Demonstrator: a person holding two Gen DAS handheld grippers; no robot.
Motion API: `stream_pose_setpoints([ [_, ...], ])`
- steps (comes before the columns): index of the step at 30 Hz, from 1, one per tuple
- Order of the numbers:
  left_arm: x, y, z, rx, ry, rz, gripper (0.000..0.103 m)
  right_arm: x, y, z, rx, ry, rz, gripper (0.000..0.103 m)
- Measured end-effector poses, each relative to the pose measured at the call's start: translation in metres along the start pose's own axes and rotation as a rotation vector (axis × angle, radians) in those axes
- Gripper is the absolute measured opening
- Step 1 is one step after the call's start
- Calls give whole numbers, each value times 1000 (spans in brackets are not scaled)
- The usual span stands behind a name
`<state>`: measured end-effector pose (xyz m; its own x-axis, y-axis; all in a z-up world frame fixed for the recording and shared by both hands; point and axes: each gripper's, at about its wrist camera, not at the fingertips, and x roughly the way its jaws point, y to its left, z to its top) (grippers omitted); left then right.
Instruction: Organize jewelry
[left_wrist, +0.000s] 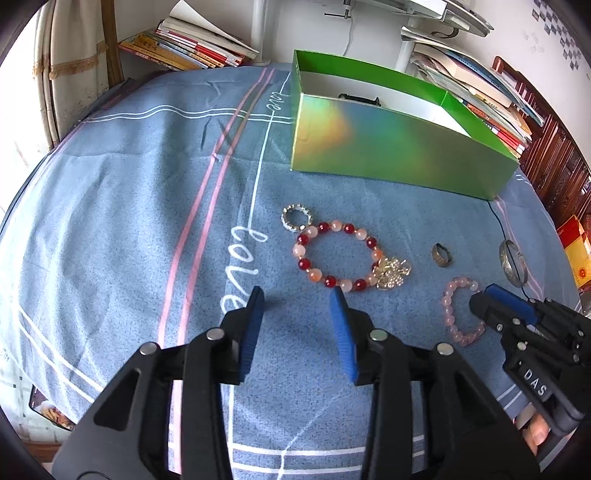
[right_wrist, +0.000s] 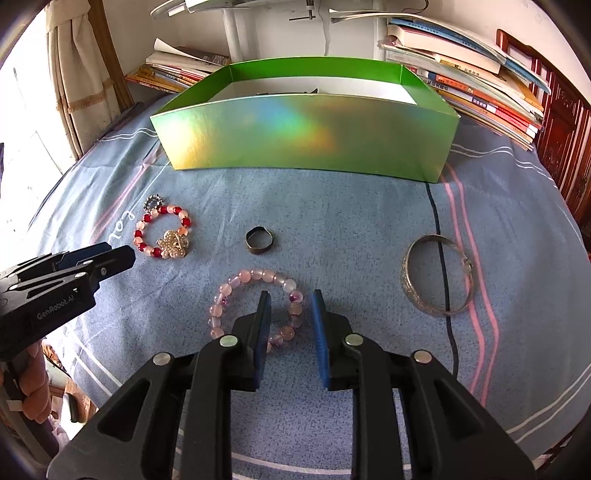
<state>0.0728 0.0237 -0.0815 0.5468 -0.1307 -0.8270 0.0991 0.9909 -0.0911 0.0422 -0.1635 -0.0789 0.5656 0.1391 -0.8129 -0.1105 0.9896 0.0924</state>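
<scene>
Straddling pink bracelet (right_wrist: 258, 306) with right gripper (right_wrist: 290, 328), jaws spread for pinching its beads; hovering left gripper (left_wrist: 297, 321), jaws spread, beside red bracelet (left_wrist: 338, 256); awaiting box (right_wrist: 306, 136).

A blue cloth (left_wrist: 122, 206) with pink and white stripes and the word "love" in white script covers the surface. Behind it, at the left, a leaning stack of books (left_wrist: 192, 46) rests against a white wall, beside a white post (left_wrist: 260, 27). A second, messier pile of books and papers (right_wrist: 476, 77) sits at the back right. A cream curtain (left_wrist: 72, 66) with a fringed trim hangs at the far left. Dark carved wooden furniture (left_wrist: 557, 162) stands at the far right, near a red and yellow carton (left_wrist: 576, 251).
</scene>
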Motion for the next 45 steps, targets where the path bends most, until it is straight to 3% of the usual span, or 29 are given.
stream_pose_setpoints([
  [5,6,0,5,-16,-10,4,35,1,8,-1,-34,-10,-22,33],
  [11,6,-1,2,1,-26,43,11,1,12,-3,-59,-19,-41,33],
  [14,5,-1,0,6,-23,32,2,1,14,-3,-68,-21,-29,19],
  [15,5,-2,0,9,-22,29,1,1,15,-3,-72,-19,-22,10],
  [25,-6,1,2,5,-31,-11,1,-10,15,1,-66,-45,-5,8],
  [37,-36,36,24,-90,-83,-66,1,-29,3,11,-22,-90,-22,8],
  [43,-15,28,32,-88,-30,-88,1,-19,5,11,-21,-63,-19,8],
  [45,1,20,36,-89,11,-96,8,-17,5,9,-21,-56,-18,8],
])
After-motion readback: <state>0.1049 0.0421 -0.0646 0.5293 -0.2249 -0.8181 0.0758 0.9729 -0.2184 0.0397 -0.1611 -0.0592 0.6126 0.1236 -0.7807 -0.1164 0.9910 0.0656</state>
